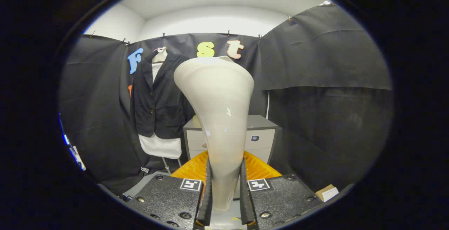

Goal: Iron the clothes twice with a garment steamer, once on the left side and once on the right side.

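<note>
I have the garment steamer (217,117) clamped in the gripper (226,191): both fingers (207,195) press against the narrow lower part of its pale body, one on each side, so the grip is closed on it. The steamer stands upright between the fingers and widens toward its head, which rises high in my view and hides part of what lies behind it.

Beyond the fingers and off to the left of the steamer hangs the dark jacket (158,96), buttoned over a white garment (160,146) whose hem shows below the jacket's lower edge. Both sit on a pale mannequin form (160,54) whose neck shows above the collar. A thin stand (168,165) comes down from under the white hem. From here the steamer head is apart from the jacket; its left edge overlaps the jacket's right side in my view, but I cannot tell how near the two really are.

Straight behind the steamer stands a grey cabinet (261,135) with light drawer fronts, partly hidden by the steamer's body. Just ahead of the fingers, at the foot of the cabinet, lies an orange ribbed thing (259,168), showing on both sides of the steamer. Well off to the right, low down, sits a small tan box (327,192) with a white face.
</note>
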